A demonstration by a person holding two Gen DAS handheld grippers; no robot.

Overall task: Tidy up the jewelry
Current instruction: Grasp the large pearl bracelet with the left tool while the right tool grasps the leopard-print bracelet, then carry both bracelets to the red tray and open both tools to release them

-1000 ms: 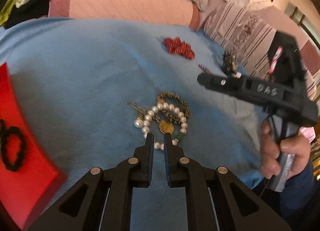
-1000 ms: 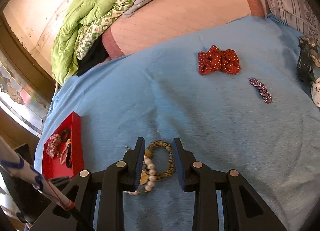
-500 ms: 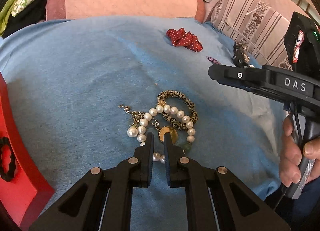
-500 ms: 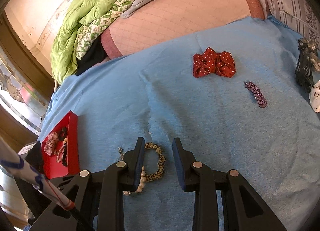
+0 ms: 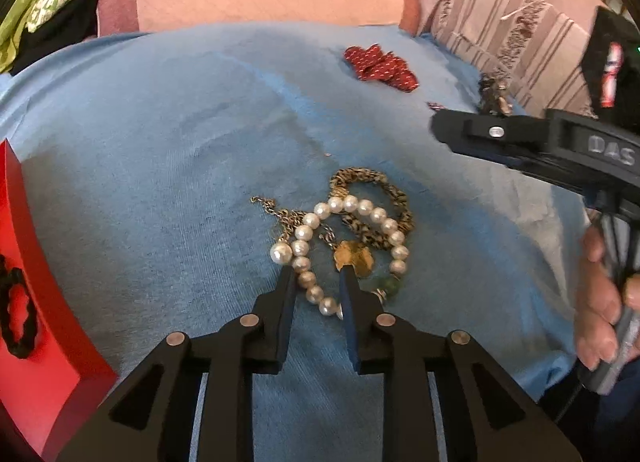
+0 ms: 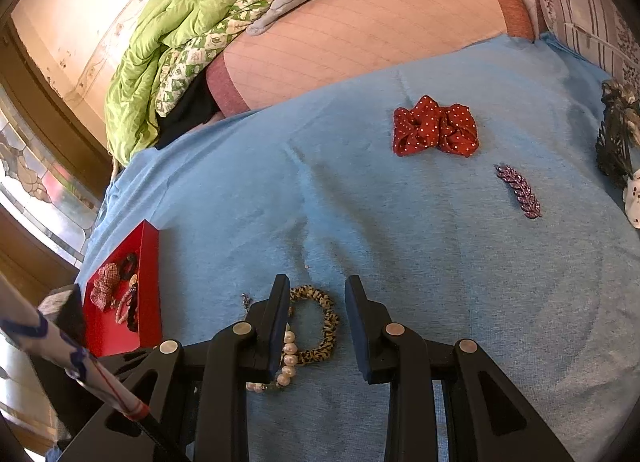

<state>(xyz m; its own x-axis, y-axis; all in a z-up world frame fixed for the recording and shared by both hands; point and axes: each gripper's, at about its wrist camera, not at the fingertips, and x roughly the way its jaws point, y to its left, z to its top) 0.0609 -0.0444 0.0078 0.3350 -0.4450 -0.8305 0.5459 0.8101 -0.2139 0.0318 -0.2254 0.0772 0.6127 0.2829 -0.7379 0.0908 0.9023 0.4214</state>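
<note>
- The bed carries everything, spread with a blue cloth (image 6: 400, 242); only the right wrist view shows the green quilt (image 6: 160, 74) heaped at the far left corner and the stained-glass window beside it.
- The red tray (image 6: 150, 286) sits at the cloth's left edge. The right wrist view looks into it and shows hair ties and a checked bow lying inside, while the left wrist view catches just a red wall (image 5: 24, 262) and one black loop.
- The right gripper (image 6: 316, 286) hangs with its jaws spread wide. From the left wrist view it appears side-on (image 5: 436, 128), gripped by the right hand (image 5: 600, 302).
- The left gripper (image 5: 316, 274) has its jaws parted, wider than half a second ago when they stood nearly together. A run of pearls lies between its tips.
- The red polka-dot bow (image 6: 436, 126) lies toward the far right of the cloth, well apart from both grippers.
- The pearl bracelet (image 5: 352, 230) lies near the cloth's front edge, tangled with the leopard-print band (image 5: 384, 198), a thin chain and a gold charm (image 5: 356, 256). The right wrist view hides most of the pearls (image 6: 288, 358) behind the left finger.
- The purple leaf clip (image 6: 519, 191) lies right of centre, plain in the right wrist view, barely a speck in the other.
</note>
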